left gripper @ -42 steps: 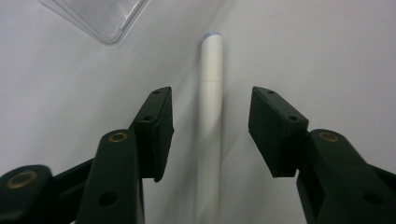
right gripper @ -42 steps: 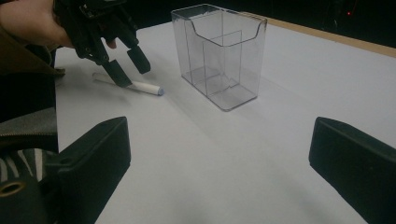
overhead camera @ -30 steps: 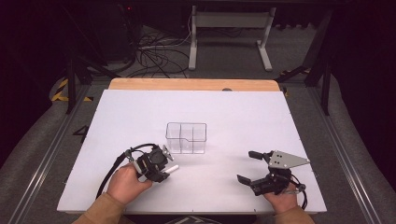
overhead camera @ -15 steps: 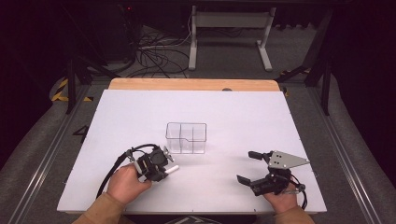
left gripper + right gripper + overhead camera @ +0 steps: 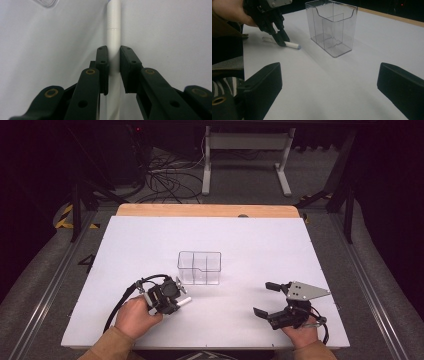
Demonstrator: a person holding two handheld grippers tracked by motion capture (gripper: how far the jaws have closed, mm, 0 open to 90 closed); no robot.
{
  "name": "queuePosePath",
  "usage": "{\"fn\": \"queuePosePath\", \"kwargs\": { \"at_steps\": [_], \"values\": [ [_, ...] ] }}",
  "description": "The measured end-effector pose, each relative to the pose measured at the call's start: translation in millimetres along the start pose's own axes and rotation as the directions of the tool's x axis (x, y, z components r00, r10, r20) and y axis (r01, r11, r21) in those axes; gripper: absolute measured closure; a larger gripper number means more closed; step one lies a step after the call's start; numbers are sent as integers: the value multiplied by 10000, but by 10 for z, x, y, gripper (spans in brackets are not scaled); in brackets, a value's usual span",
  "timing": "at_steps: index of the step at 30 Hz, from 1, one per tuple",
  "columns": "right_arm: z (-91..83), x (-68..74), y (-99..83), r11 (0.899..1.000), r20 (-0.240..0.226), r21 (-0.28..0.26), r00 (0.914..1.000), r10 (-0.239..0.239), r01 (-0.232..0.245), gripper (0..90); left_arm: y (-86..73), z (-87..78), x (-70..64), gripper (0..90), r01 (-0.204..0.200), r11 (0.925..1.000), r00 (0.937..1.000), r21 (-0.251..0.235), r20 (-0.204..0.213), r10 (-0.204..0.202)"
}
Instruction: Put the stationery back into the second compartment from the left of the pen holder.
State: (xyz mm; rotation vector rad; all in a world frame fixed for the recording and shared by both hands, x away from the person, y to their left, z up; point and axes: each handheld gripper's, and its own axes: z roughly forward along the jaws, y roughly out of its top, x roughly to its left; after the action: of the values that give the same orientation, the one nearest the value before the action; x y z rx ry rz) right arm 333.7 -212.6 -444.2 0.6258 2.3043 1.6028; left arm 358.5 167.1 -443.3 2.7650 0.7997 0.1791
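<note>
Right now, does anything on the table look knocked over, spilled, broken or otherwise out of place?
Nothing stands out. The clear plastic divided box stands upright and looks intact on the white table. The left tongs are closed on a white cylindrical marker lying flat on the table. The right tongs are open, holding nothing.

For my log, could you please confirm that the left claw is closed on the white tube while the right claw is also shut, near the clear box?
Not quite: the right claw is open, its jaws wide apart in the right gripper view. The rest holds: the left claw is closed on the white tube, and the clear box stands nearby on the table.
</note>
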Motion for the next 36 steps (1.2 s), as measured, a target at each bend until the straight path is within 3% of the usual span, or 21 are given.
{"fn": "queuePosePath", "kwargs": {
  "at_steps": [4, 7, 11, 14, 18, 23, 25, 28, 31, 33, 36],
  "values": [
    [-2, -1, -1, 10000, 9, -17, 10000, 5, -5, 65, 1, -26, -14, 785, -84, 9999, 9997, -126, 211, 87],
    [-3, -3, -2, 10000, 5, -19, 10000, 12, -12, 66, 4, -72, -38, 785, -109, 9993, 9998, -366, 131, 114],
    [-3, -1, -2, 10000, 11, -35, 10000, 6, -6, 66, -5, -158, -48, 785, -125, 9955, 9999, -942, 72, 133],
    [-5, -1, -2, 10000, 18, -41, 10000, 8, -8, 66, -23, -227, -47, 785, -68, 9889, 9999, -1482, -87, 56],
    [0, 0, -4, 10000, 23, -40, 10000, 0, 0, 66, -58, -320, -19, 785, 1, 9728, 10000, -2318, -91, -23],
    [4, 0, -8, 10000, 7, -21, 10000, 18, -18, 66, -114, -432, 5, 785, 275, 9361, 9996, -3507, 57, -272],
    [4, 0, -9, 10000, 2, -38, 10000, 19, -19, 66, -131, -466, 9, 785, 329, 9258, 9994, -3766, 69, -327],
    [3, 1, -10, 10000, 16, -59, 10000, 24, -24, 66, -161, -514, 13, 785, 388, 9015, 9992, -4310, 94, -386],
    [6, 0, -13, 10000, 27, -56, 10000, 19, -19, 66, -195, -571, 24, 785, 467, 8712, 9989, -4887, 140, -457],
    [8, 2, -14, 10000, 27, -56, 10000, 14, -14, 66, -222, -614, 32, 785, 523, 8443, 9986, -5334, 221, -479],
    [8, 2, -15, 10000, 16, -62, 10000, 15, -15, 66, -247, -655, 29, 785, 552, 8099, 9985, -5840, 342, -433]
  ]
}}
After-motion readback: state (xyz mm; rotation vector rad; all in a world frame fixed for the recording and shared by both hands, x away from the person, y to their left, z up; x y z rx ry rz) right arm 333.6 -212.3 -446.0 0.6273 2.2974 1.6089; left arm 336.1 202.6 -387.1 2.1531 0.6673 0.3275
